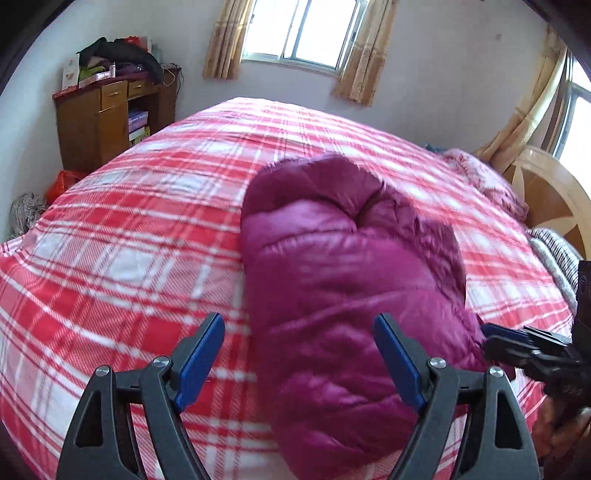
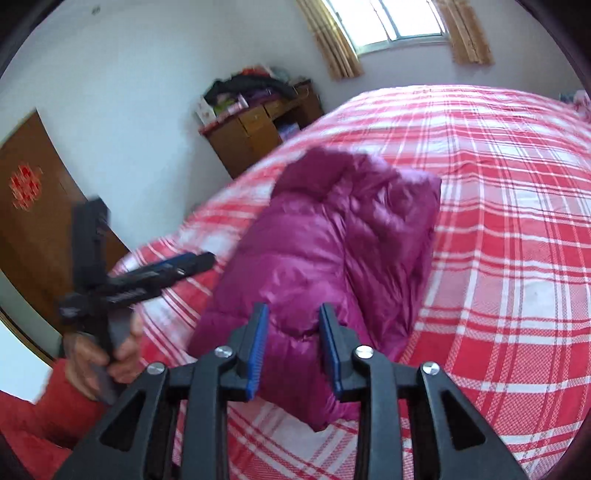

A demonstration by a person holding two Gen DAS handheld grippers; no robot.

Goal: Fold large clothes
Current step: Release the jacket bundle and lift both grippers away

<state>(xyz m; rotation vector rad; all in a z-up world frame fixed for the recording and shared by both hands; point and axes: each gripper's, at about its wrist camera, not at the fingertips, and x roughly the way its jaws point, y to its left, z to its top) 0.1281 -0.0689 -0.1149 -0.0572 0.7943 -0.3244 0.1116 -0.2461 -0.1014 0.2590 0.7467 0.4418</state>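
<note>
The left claw [image 1: 299, 363] stood wide open above the near end of the jacket [image 1: 354, 288], gripping nothing. The right claw [image 2: 293, 349] was partly open, its blue pads apart over the jacket's near edge, not pinching it. The magenta puffer jacket lay folded into a long bundle on the red plaid bed [image 1: 129, 240]. Beyond stood a wooden cabinet [image 1: 96, 125] and a curtained window [image 1: 299, 33].
</note>
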